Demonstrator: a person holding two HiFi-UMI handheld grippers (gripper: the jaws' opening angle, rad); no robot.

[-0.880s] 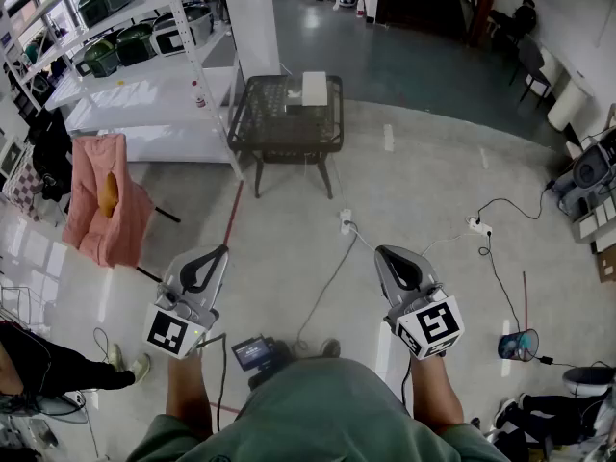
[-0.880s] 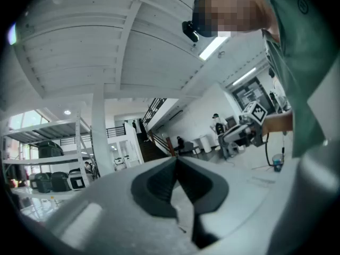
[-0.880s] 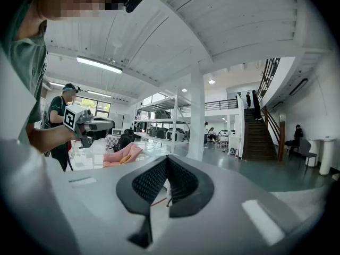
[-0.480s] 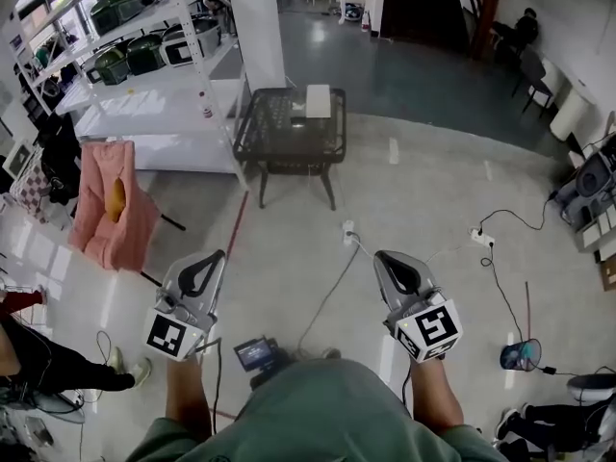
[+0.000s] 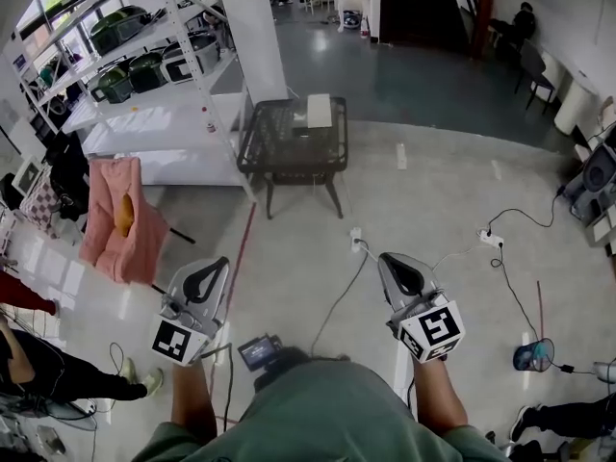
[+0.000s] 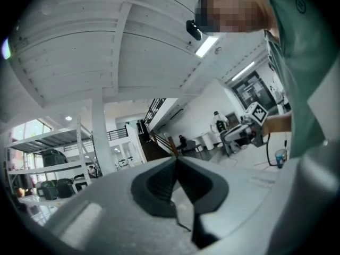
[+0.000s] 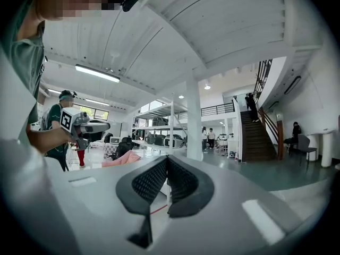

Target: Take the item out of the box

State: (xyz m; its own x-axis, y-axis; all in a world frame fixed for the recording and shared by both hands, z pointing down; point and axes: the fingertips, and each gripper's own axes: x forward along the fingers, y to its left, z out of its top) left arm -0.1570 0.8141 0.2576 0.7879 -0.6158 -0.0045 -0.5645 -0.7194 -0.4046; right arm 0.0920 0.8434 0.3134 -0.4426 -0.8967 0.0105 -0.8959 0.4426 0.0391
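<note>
A white box [image 5: 319,110] lies on a black mesh table [image 5: 289,147] far ahead in the head view; its contents are not visible. My left gripper [image 5: 222,262] is held low at the left, jaws shut with nothing between them, and its tips meet in the left gripper view [image 6: 176,159]. My right gripper [image 5: 383,258] is held low at the right, also shut and empty, pads pressed together in the right gripper view [image 7: 167,158]. Both grippers are well short of the table, over bare floor.
A white shelving rack [image 5: 144,75] with dark pots stands at the left beside a white pillar [image 5: 246,27]. A pink cloth [image 5: 120,221] hangs left of my path. Cables and power strips [image 5: 356,241] lie on the floor. A staircase [image 7: 257,134] rises at the right.
The table and box have drifted lower and slightly right in the head view as the person walks toward them. Both grippers stay shut and keep their places.
</note>
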